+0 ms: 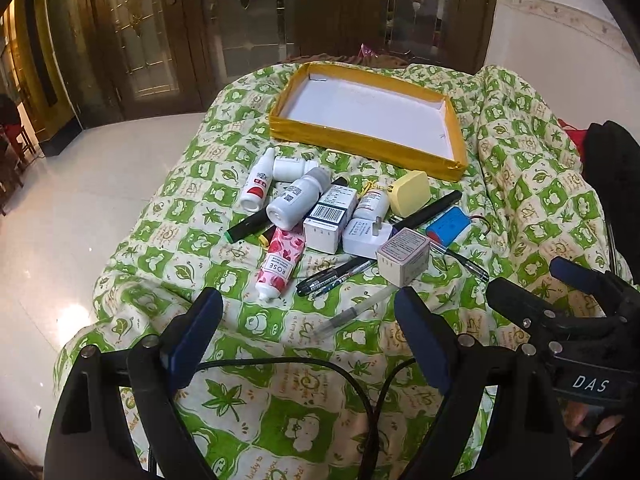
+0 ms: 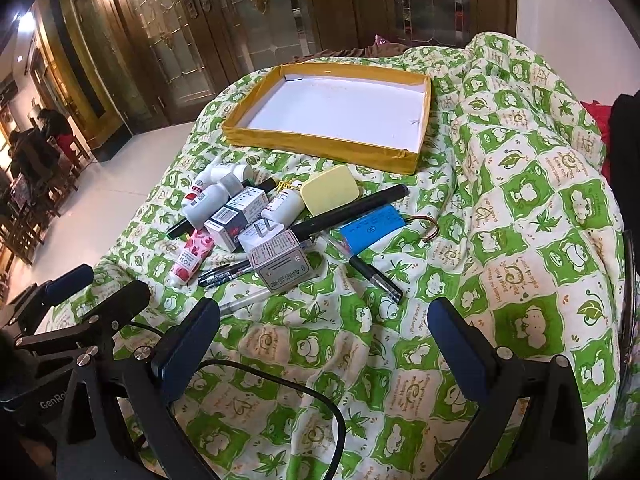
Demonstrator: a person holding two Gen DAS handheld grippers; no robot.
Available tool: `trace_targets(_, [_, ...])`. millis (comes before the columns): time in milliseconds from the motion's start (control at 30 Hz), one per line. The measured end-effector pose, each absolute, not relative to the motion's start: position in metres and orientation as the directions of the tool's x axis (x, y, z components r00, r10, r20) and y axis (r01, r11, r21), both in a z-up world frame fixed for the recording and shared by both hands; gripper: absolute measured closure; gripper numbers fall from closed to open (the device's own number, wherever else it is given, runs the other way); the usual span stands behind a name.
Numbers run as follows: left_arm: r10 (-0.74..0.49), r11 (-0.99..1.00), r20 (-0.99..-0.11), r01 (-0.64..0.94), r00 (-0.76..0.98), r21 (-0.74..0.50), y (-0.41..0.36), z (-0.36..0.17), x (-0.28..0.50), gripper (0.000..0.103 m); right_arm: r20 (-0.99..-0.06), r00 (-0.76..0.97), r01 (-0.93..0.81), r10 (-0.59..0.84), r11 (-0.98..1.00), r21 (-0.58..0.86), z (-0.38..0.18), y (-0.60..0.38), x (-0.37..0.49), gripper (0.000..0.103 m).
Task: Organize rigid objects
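We held the left gripper [image 1: 308,312] and right gripper [image 2: 324,320] w/ fingers spread wide, nothing pinched. Just beyond the left fingers lay a clear pen [image 1: 352,312] on the green quilt [image 2: 520,240]. Farther ahead sat the pile: rose tube [image 1: 279,264], white bottles [image 1: 294,202], charger plug [image 1: 362,236], blue battery pack [image 2: 370,228]. Beyond it, the yellow-edged tray [image 1: 304,130], holding nothing.

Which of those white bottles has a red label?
The slim white dropper bottle at the pile's far left edge; the other white bottles nearby show no red.
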State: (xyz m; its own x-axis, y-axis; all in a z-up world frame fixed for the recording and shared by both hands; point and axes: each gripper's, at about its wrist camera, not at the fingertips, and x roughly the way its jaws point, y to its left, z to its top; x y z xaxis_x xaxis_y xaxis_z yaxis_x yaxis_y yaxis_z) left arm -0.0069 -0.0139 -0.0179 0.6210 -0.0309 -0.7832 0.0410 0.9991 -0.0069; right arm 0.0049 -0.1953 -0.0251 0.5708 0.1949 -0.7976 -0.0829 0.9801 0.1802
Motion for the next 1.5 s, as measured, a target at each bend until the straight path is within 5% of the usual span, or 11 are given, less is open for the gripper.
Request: trace_targets(1500, [-0.021, 0.999, -0.812, 0.047, 0.584, 0.008, -0.015, -0.046, 0.043, 0.015, -0.773, 0.620, -0.104, 0.136, 0.990, 0.090, -0.015, -0.214, 0.059, 0.001])
